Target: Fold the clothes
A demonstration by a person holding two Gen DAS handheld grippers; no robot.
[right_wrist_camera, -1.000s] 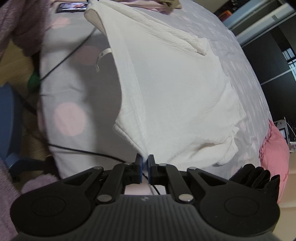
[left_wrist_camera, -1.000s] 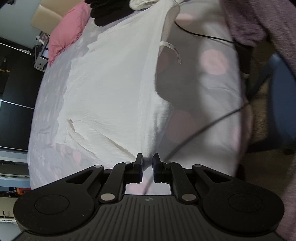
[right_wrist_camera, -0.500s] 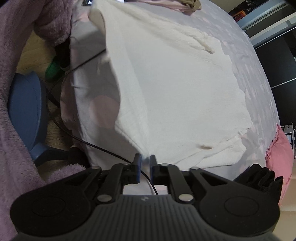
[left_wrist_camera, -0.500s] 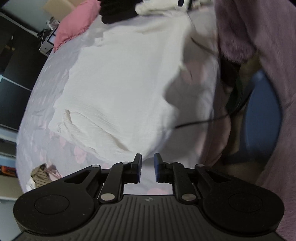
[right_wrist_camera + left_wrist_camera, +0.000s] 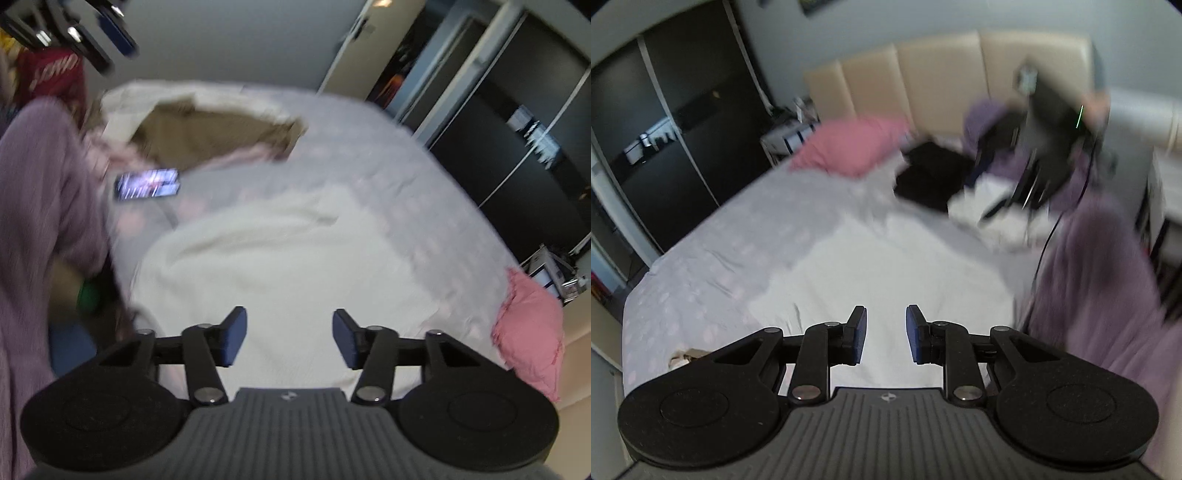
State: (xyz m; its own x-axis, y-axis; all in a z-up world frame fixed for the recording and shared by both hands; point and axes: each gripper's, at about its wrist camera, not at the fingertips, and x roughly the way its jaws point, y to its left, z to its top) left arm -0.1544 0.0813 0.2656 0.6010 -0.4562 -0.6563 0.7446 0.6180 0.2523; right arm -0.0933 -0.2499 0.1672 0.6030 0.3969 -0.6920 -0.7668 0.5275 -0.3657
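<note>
Lying spread flat on the bed (image 5: 713, 258), the white garment (image 5: 886, 266) covers the near side of the mattress — in the left wrist view its long axis runs from just beyond the fingertips up and away toward the headboard (image 5: 942, 81), with one edge close to the side of the bed where a person's purple sleeve (image 5: 1100, 280) hangs. The right wrist view shows the same cloth (image 5: 280, 269) from the other end, stretching away toward the foot of the bed, a folded flap lifting along its far left part.

The left hand-held gripper (image 5: 884, 339) hovers above the garment with its jaws opening; the blue pads stand a modest gap apart and nothing is between them. The right hand-held gripper (image 5: 288, 338) is opening too — its pads stand clearly wider, empty, with the cloth below and not touched.

Near the headboard lie a pink pillow (image 5: 849, 147), a black garment (image 5: 931, 177) and a crumpled white pile beside it. At the foot end, the right wrist view shows a tan and pale heap of clothes (image 5: 218, 129) and a phone (image 5: 147, 183) with a lit screen on the sheet, just beyond the white garment. Both views are blurred.
</note>
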